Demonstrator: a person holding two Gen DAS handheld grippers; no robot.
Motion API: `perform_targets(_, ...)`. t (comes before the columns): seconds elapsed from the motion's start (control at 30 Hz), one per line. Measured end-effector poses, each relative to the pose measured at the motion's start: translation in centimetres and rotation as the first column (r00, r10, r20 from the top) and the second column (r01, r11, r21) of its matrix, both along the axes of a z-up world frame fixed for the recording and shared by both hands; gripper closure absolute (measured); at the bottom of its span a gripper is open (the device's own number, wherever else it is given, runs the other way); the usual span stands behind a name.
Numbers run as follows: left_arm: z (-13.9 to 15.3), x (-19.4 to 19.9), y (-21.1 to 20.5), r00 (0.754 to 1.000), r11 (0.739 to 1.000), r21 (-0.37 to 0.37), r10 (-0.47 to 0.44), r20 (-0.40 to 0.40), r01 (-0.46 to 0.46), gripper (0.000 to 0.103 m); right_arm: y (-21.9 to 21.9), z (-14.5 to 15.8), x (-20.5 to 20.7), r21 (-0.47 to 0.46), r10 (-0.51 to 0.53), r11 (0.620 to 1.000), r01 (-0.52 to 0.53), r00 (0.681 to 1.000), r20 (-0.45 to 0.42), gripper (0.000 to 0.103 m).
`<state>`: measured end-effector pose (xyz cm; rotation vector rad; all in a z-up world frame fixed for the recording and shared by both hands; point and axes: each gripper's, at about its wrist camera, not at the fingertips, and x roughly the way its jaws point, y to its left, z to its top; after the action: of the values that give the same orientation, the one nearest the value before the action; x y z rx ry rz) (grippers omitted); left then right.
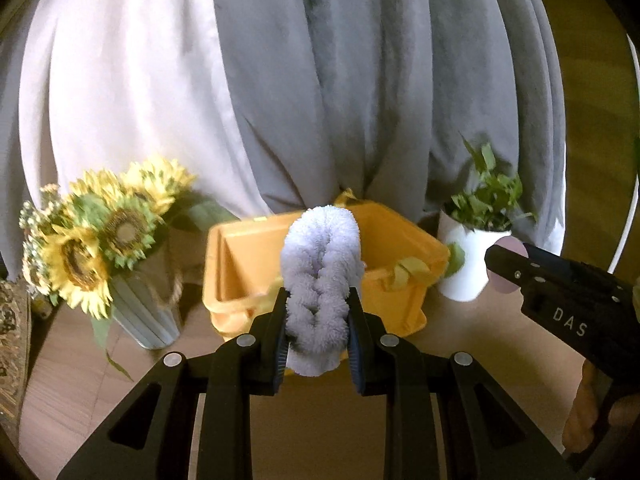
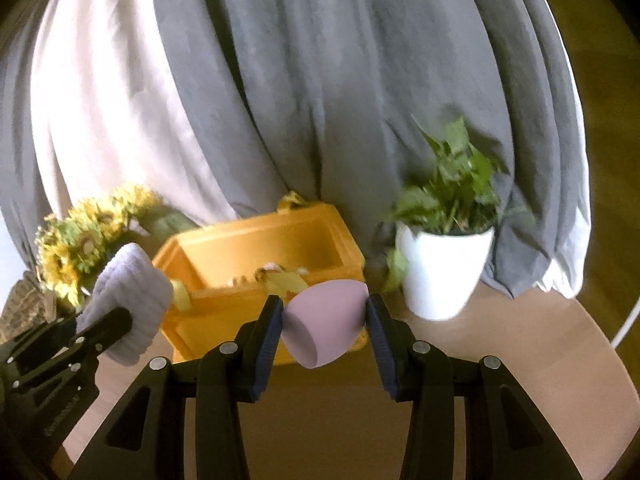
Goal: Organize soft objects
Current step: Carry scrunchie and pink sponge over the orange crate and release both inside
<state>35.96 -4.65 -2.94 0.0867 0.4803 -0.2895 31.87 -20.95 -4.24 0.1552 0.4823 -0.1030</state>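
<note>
My left gripper (image 1: 318, 334) is shut on a fluffy lavender scrunchie-like roll (image 1: 320, 272) and holds it up in front of an orange bin (image 1: 240, 264). It also shows at the left of the right wrist view (image 2: 128, 300). My right gripper (image 2: 325, 320) is shut on a pink egg-shaped sponge (image 2: 324, 320), held just before the orange bin (image 2: 240, 248). The bin holds some small yellowish items (image 2: 280, 276). In the left wrist view the right gripper (image 1: 508, 268) enters from the right with the pink sponge (image 1: 506, 266).
A sunflower bouquet in a ribbed vase (image 1: 96, 240) stands left of the bin. A white pot with a green plant (image 2: 444, 272) stands to its right. Grey and white curtains (image 2: 320, 100) hang behind. All rest on a round wooden table (image 2: 520, 340).
</note>
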Motion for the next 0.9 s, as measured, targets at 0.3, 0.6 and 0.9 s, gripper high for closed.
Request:
perform_targets(0.3,2.2,0.9,1.2,0.997,0.999,-0.011,0.040,0.073,-0.040,0.078,1.2,2.7,1.8,-0.005,0.043,0.999,-0.043,0.995,0.094,0.059)
perform_targets(0.6,3.5,2.7,1.0,0.990,0.998,-0.005,0.057,0.130,-0.057,0.078,1.3,3.6,4.2,0.003,0.050,0.999,-0.051,0.990,0.134,0.059)
perform_targets(0.9,3.7,5.5,0.8,0.986,0.998,0.006,0.068,0.151,-0.070,0.078,1.3,4.1,6.8,-0.013,0.061,0.998,-0.060,0.987,0.145,0.059)
